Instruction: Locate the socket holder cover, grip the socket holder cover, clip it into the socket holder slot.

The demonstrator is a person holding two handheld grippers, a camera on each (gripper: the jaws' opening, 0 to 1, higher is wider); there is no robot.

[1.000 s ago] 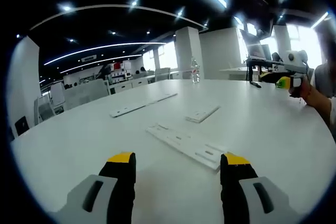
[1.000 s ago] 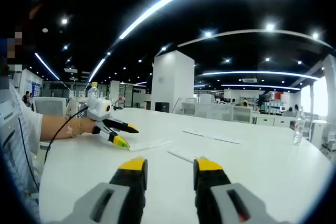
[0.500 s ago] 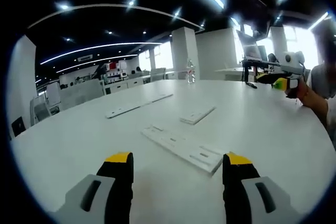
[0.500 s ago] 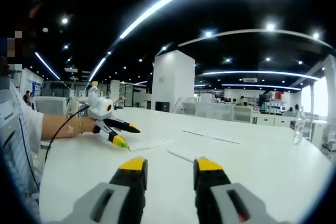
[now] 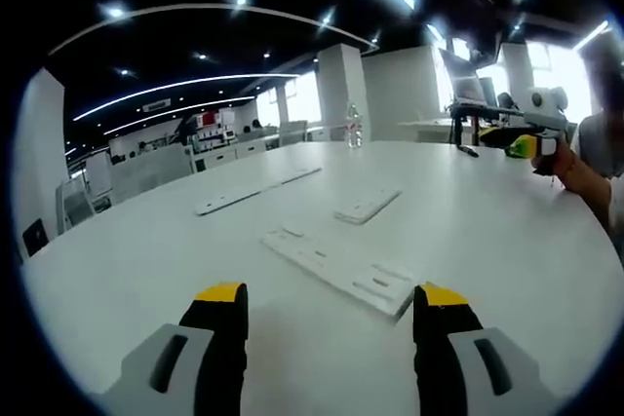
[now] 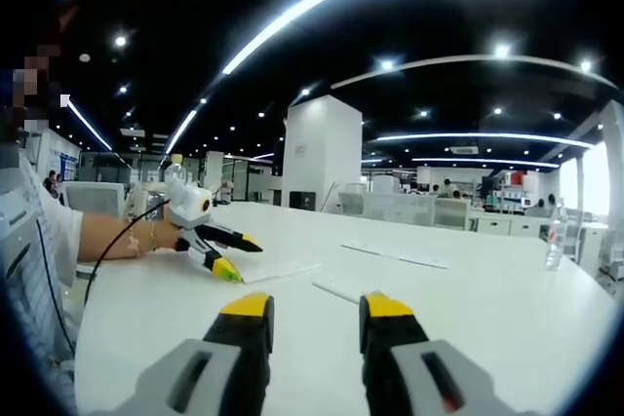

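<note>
Left claw [image 5: 327, 301] is spread wide with nothing between its jaws, hovering just above the surface [image 5: 507, 231]. Right claw [image 6: 314, 311] is open too, jaws parted a bit less, also empty; it's visible from the left gripper view held up over the surface's far right edge [image 5: 525, 146].

The long white socket holder [image 5: 336, 270] lies flat straight ahead of the left claw, close, running diagonally, its near end toward the right jaw. The smaller white piece I take for the socket holder cover [image 5: 367, 206] sits a bit beyond it, near but apart, more toward the middle of the surface. Two long thin white strips [image 5: 255, 190] lie further back toward the far left edge. From the right gripper view the left claw [image 6: 232, 254] hangs over the holder [image 6: 278, 267], with the cover [image 6: 336, 287] between the holder and the right claw's own jaws.

What could go wrong, as I see it:
- everything is white on white and flat, so grabbing the wrong piece is a real risk
- the cover lies flush on the surface, so the jaws might just skate it along instead of getting under an edge
- the holder isn't pinned, so pushing the cover in could shove it sideways and the clip won't seat
</note>
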